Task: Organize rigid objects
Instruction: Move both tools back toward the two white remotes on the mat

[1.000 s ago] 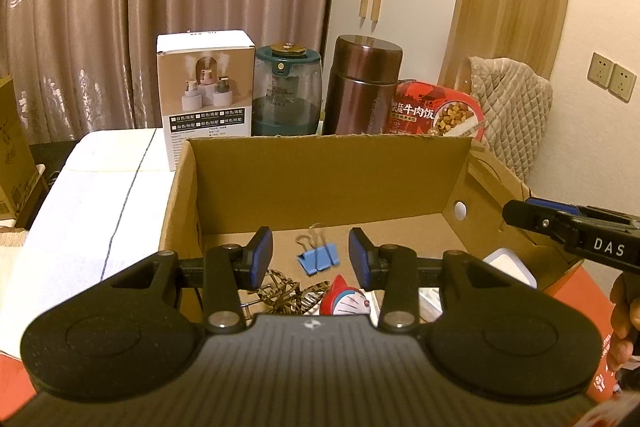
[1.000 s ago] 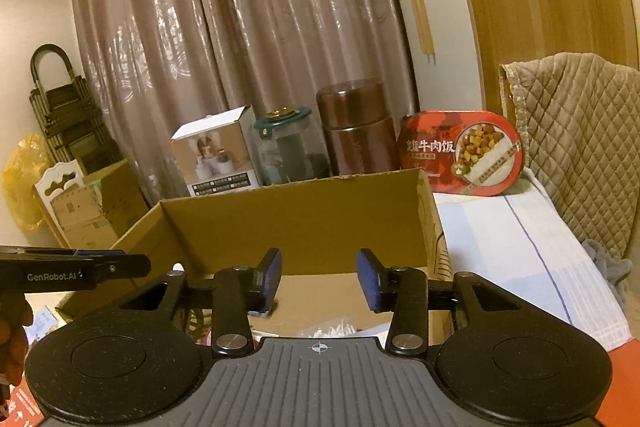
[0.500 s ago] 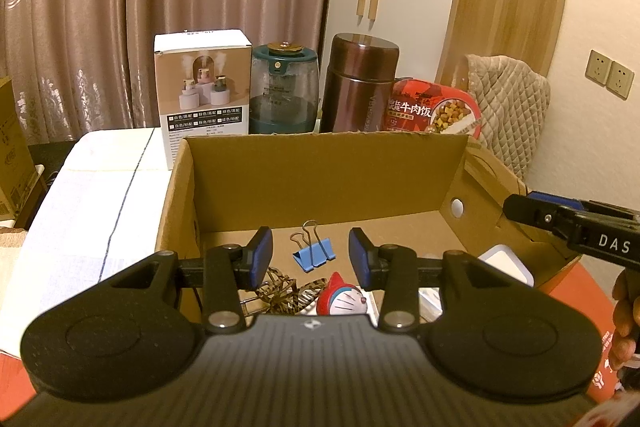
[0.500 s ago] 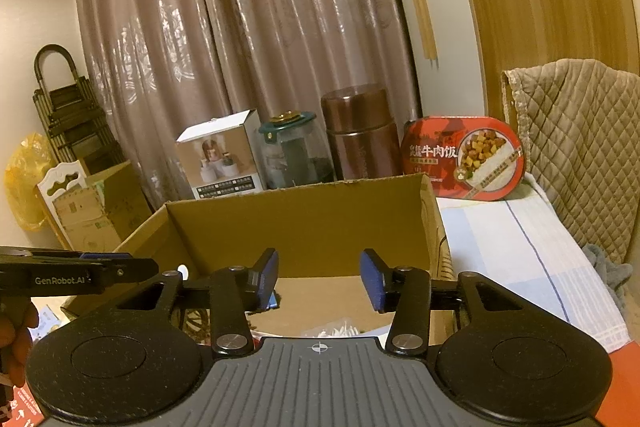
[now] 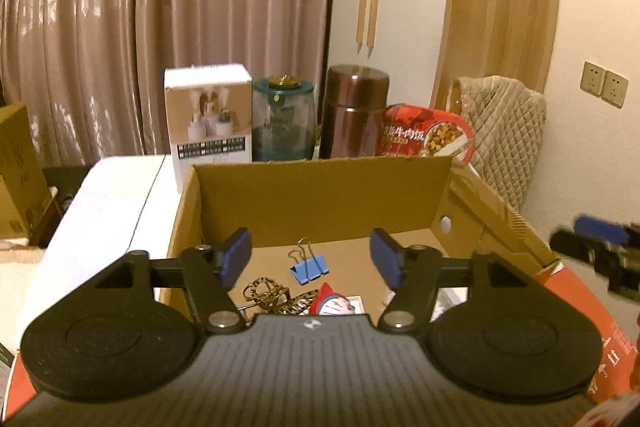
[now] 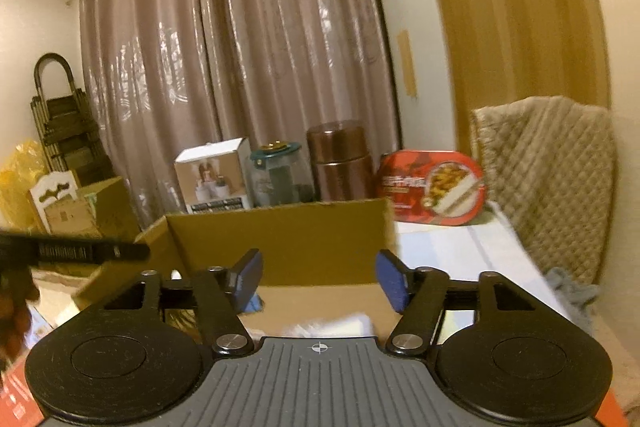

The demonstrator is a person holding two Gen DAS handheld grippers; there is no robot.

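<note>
An open cardboard box (image 5: pixel 320 191) (image 6: pixel 316 239) stands in front of both grippers. In the left wrist view it holds a blue binder clip (image 5: pixel 309 267), a gold wire piece (image 5: pixel 266 293) and a small red-capped figure (image 5: pixel 332 303). My left gripper (image 5: pixel 310 261) is open and empty above the box's near side. My right gripper (image 6: pixel 318 281) is open and empty above the box; something white (image 6: pixel 332 323) lies below it, blurred. The right gripper shows at the left view's right edge (image 5: pixel 600 247).
Behind the box stand a white carton (image 5: pixel 208 123), a teal-lidded jar (image 5: pixel 284 119), a brown flask (image 5: pixel 356 111) and a red food tray (image 5: pixel 428 135). A quilted cloth (image 5: pixel 500 127) hangs at right. Another cardboard box (image 5: pixel 16 171) sits far left.
Both grippers have opened wider. Both views have shifted and blurred as the grippers moved; the right gripper has drifted rightward and up.
</note>
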